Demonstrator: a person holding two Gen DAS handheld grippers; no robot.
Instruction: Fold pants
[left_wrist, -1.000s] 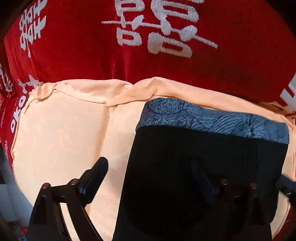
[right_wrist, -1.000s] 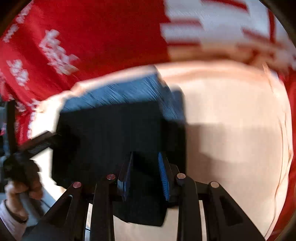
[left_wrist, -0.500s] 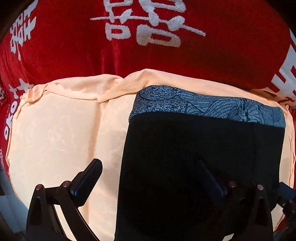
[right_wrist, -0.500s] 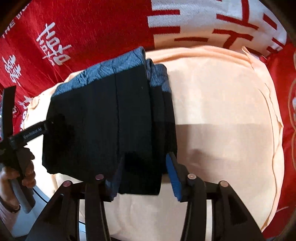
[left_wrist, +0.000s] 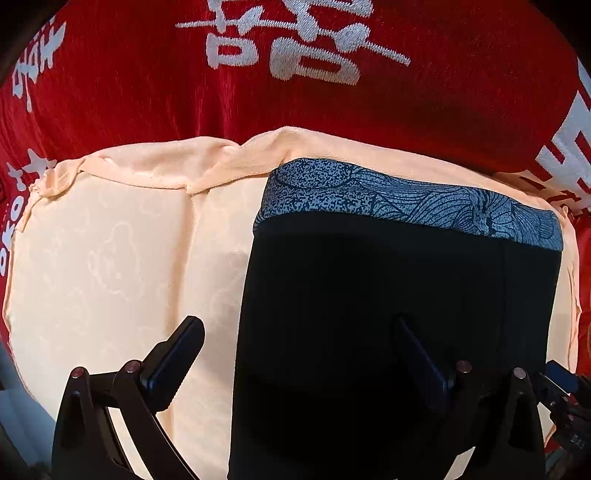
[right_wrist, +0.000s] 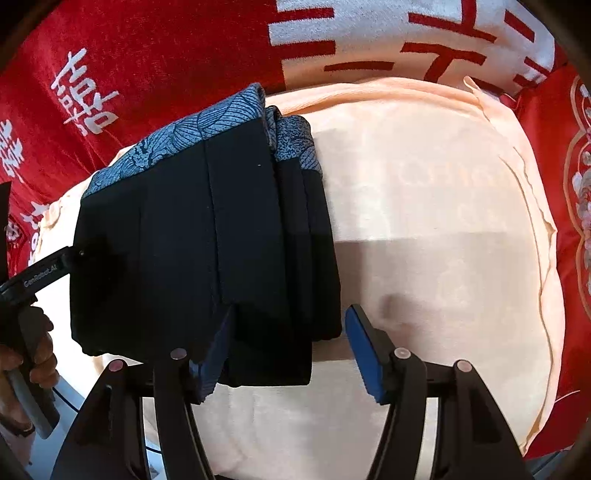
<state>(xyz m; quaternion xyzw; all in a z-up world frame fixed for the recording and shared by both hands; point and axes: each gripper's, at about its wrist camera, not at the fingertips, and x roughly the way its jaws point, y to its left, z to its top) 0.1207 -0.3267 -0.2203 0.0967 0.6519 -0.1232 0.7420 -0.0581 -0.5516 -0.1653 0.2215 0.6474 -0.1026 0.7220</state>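
Note:
The black pants (left_wrist: 388, 302) with a blue-grey patterned waistband (left_wrist: 406, 199) lie folded into a compact stack on a peach towel (left_wrist: 110, 258). They also show in the right wrist view (right_wrist: 207, 251), layered at the right edge. My left gripper (left_wrist: 299, 350) is open, its left finger over the towel and its right finger over the pants. My right gripper (right_wrist: 288, 347) is open, its fingers either side of the stack's near right corner. The left gripper also shows at the stack's left edge in the right wrist view (right_wrist: 40, 273).
The peach towel (right_wrist: 443, 240) lies on a red blanket with white characters (left_wrist: 295, 74). A red embroidered cushion (right_wrist: 569, 184) lies to the right. The towel's front edge drops off near both grippers.
My right gripper has opened and let go of the pants stack, which now rests flat. My left gripper has stayed open and shifted only slightly.

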